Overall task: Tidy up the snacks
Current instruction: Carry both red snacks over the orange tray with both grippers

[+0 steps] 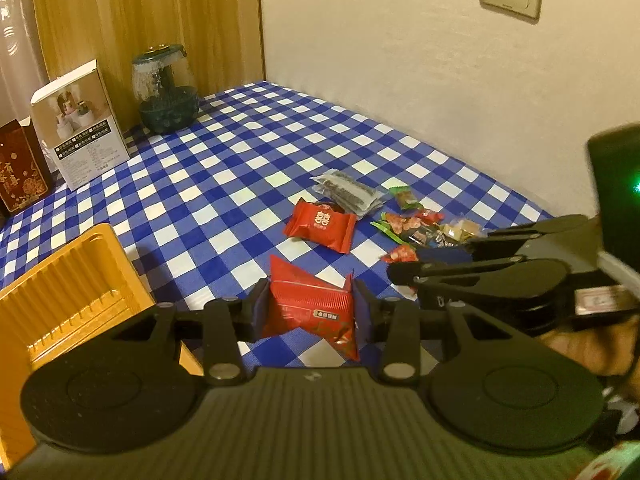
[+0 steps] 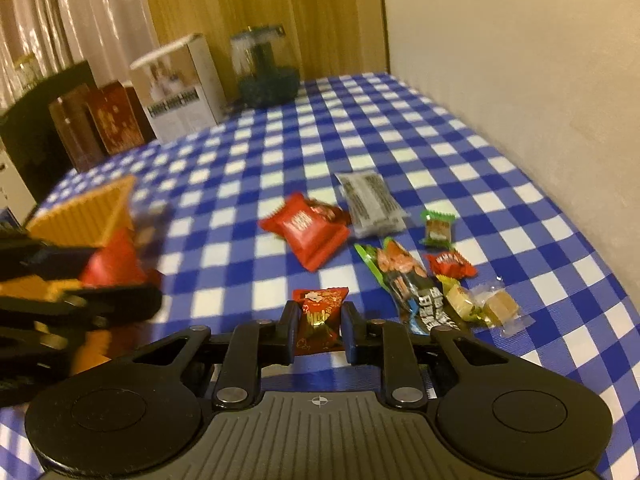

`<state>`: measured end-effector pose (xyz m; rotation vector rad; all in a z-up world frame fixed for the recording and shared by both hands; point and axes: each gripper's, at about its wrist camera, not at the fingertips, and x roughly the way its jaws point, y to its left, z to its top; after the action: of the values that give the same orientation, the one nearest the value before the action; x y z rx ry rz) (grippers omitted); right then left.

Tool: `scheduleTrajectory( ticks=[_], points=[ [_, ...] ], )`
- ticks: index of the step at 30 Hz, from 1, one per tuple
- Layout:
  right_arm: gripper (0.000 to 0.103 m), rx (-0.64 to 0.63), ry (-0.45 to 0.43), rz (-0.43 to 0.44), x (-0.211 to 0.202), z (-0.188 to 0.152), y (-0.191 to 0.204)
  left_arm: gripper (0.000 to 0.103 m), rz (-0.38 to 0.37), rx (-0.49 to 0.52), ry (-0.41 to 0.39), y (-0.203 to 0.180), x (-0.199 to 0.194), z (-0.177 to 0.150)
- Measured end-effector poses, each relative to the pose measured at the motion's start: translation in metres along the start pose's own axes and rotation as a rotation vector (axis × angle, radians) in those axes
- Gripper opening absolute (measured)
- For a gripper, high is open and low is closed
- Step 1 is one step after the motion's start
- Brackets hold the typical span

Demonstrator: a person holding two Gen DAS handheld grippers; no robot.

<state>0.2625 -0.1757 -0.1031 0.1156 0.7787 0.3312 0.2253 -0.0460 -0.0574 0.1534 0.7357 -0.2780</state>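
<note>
Between the right tool's jaws, a red candy points away.

Snack pile on table right; tray left; boxes, jar behind.

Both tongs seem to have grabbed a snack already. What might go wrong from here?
The left tongs pinch the large red foil packet only near one end, so it may swing or slip on the way to the ribbed yellow plastic tray. The right tongs squeeze the small dark red candy wrapper and could crush it. The two tongs are close together and might collide.
</note>
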Motion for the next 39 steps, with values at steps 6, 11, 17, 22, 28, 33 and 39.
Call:
scheduleTrajectory(
  ticks=[6,11,17,22,28,33,39],
  points=[
    [0.023,-0.028,-0.054,0.031,-0.022,0.011,0.023,0.039,0.028,-0.044,-0.021,0.006,-0.021,0.001],
    [0.023,-0.02,-0.064,0.081,-0.038,0.011,0.041,0.039,0.063,-0.083,-0.026,0.018,-0.042,-0.004],
    [0.023,-0.049,-0.081,0.141,-0.053,0.012,0.074,0.039,0.119,-0.121,-0.038,0.034,-0.07,-0.012],
    [0.023,-0.082,-0.077,0.185,-0.055,0.011,0.102,0.039,0.17,-0.166,-0.035,0.053,-0.095,-0.027],
    [0.023,-0.146,-0.068,0.235,-0.058,0.005,0.139,0.039,0.234,-0.231,-0.019,0.079,-0.117,-0.051],
    [0.023,-0.182,-0.057,0.26,-0.055,0.003,0.164,0.039,0.275,-0.287,-0.007,0.1,-0.128,-0.068],
    [0.023,-0.208,-0.024,0.271,-0.043,-0.002,0.184,0.039,0.298,-0.35,0.005,0.122,-0.131,-0.079]
  ],
)
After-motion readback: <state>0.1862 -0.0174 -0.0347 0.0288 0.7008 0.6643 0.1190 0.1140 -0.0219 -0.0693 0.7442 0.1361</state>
